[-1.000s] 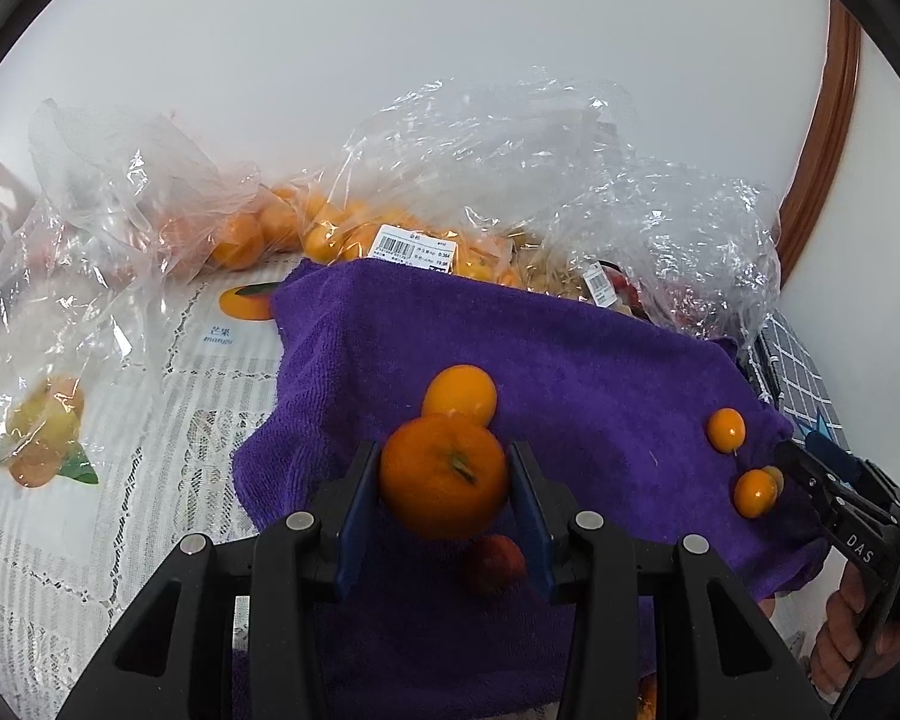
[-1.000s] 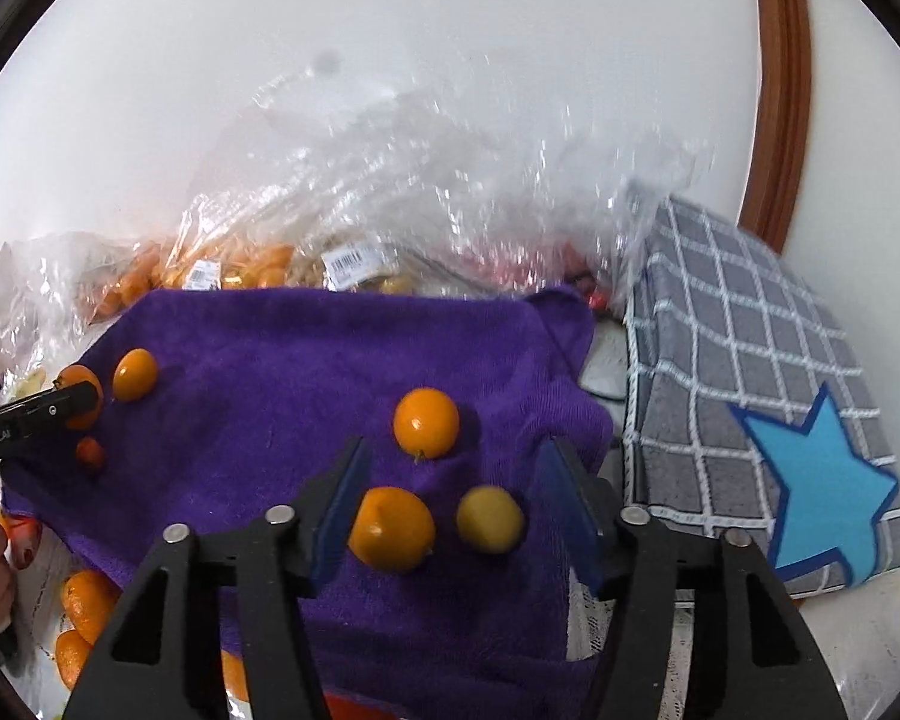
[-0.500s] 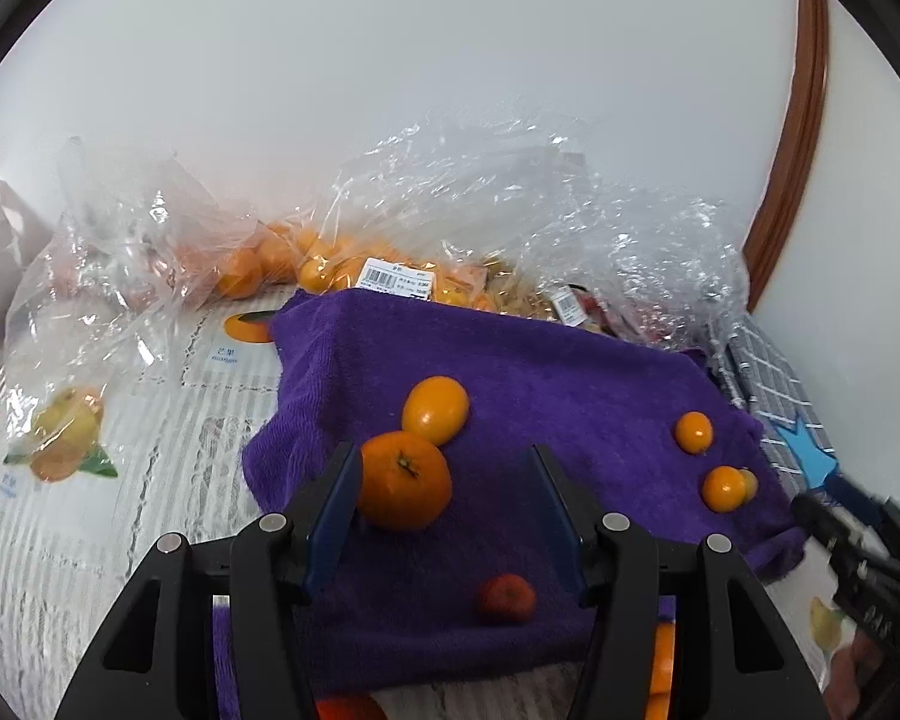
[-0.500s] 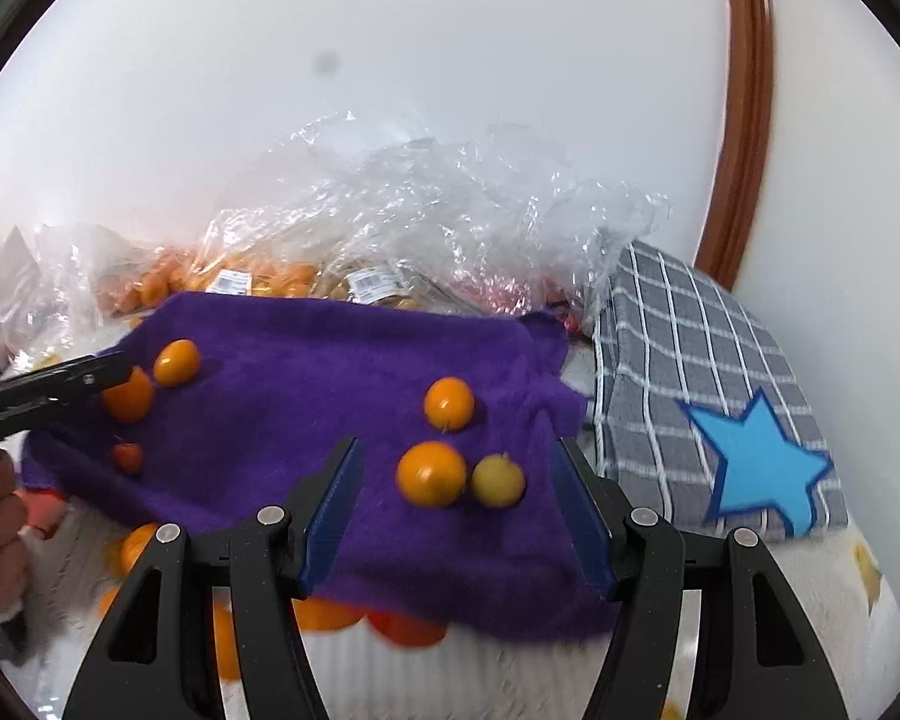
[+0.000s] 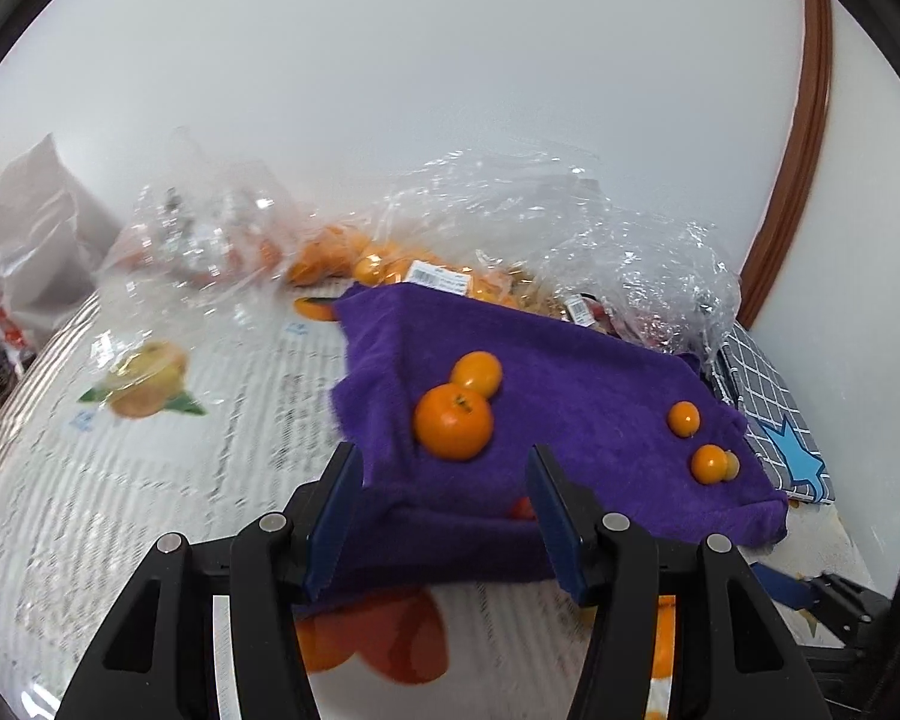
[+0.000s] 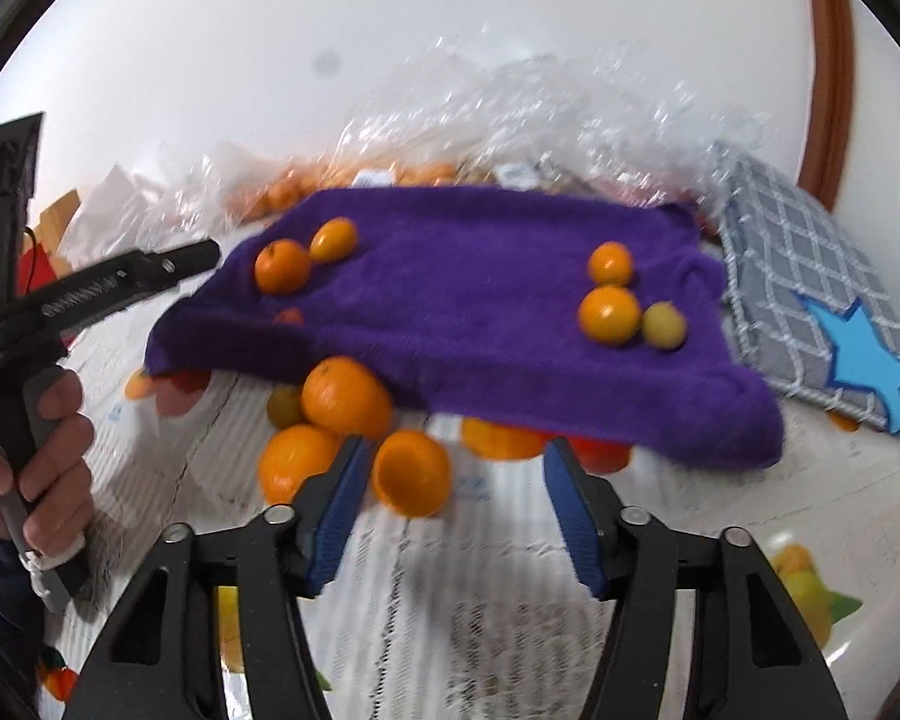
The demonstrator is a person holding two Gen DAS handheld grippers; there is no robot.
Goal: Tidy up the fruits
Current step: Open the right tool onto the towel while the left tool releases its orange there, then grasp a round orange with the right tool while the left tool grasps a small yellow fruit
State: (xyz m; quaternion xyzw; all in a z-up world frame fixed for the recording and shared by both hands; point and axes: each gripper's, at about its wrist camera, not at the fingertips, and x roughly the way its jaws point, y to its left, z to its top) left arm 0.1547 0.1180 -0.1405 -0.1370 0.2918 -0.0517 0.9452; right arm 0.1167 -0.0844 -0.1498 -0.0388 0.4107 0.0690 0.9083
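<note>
Left gripper (image 5: 444, 516): jaws partly apart, nothing between the pads; it hangs over the near edge of the purple towel (image 5: 570, 396).
Right gripper (image 6: 453, 507): jaws closing, empty; a loose orange (image 6: 413, 471) lies just ahead in the gap, pads not on it.
Left hand (image 6: 42, 456): seen from the right wrist view, wrapped round the left gripper's handle.
Fruit on towel, left side: a large mandarin (image 5: 453, 423) touching a smaller oval one (image 5: 477, 373).
Fruit on towel, right side: three small round fruits, two orange and one yellowish (image 6: 663, 326), the lower pair touching.
Fruit off towel: several oranges clustered on the bench (image 6: 450, 600) by the towel's front edge, the biggest (image 6: 345, 399) partly under its hem.
Background: clear plastic bags (image 5: 570, 228) with more fruit at the wall; checked cloth with a blue star (image 6: 858, 360) to the right.
Handling (judgement): light, round, smooth-skinned, apt to roll; firm rind but bruises if squeezed.
Hold (judgement): pads across the widest part, stem up or sideways, gentle close. Small fruits need a narrower gap.
</note>
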